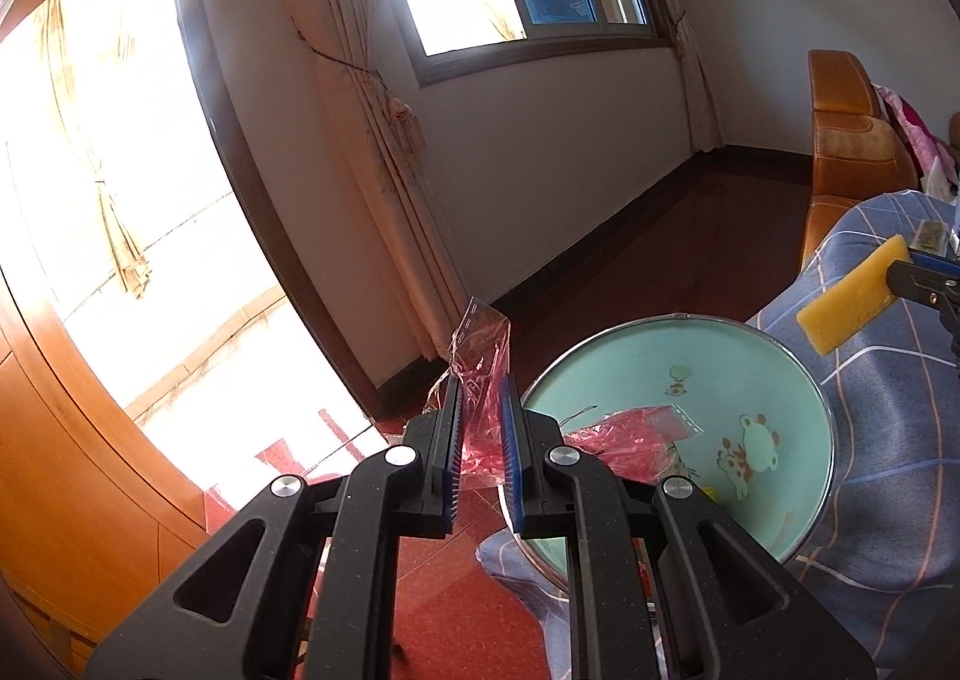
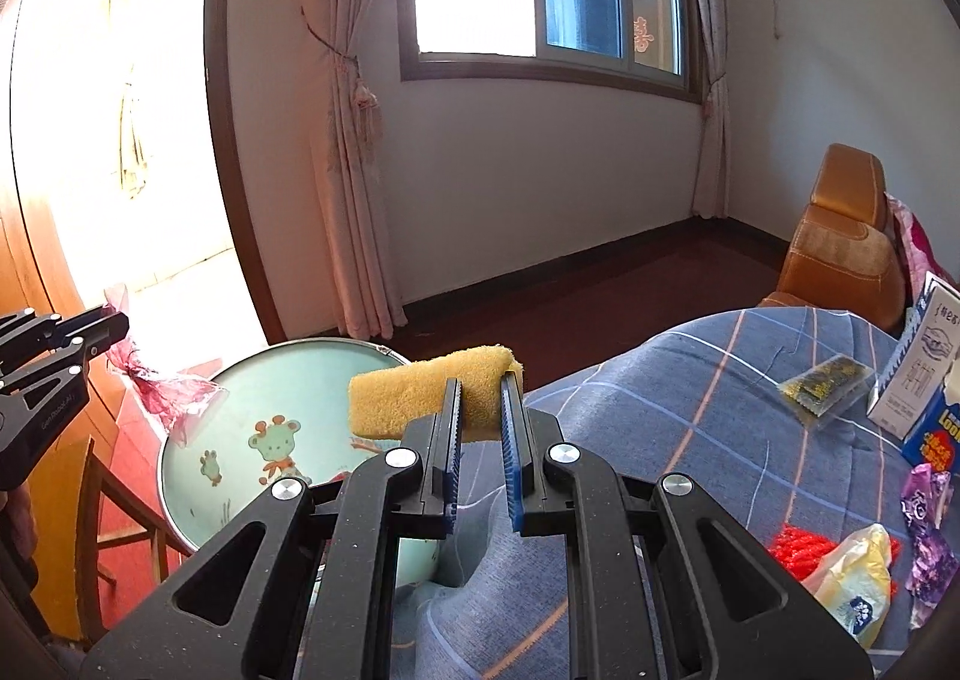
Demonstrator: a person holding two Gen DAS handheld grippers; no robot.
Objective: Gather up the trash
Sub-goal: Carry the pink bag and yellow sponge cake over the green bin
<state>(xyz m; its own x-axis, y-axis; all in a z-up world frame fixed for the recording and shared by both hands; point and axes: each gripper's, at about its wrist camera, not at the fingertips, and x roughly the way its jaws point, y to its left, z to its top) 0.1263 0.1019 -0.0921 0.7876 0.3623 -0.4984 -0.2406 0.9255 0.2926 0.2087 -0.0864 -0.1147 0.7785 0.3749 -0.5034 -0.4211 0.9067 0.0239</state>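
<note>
The blue-and-white milk carton (image 2: 927, 374) at the right edge of the blue checked quilt (image 2: 690, 404) carries Chinese characters and the letters "Loo", and the side of the left gripper (image 1: 483, 410) bears small writing too fine to read. The left gripper is nearly closed on a crumpled pink transparent plastic wrapper (image 1: 480, 356), which stands up between its blue pads above the near rim of the round pale-green basin with cartoon animals (image 1: 780, 380). The right gripper (image 2: 480, 398) is nearly closed on a yellow rectangular sponge (image 2: 420, 395), held crosswise at its fingertips above the basin's edge.
</note>
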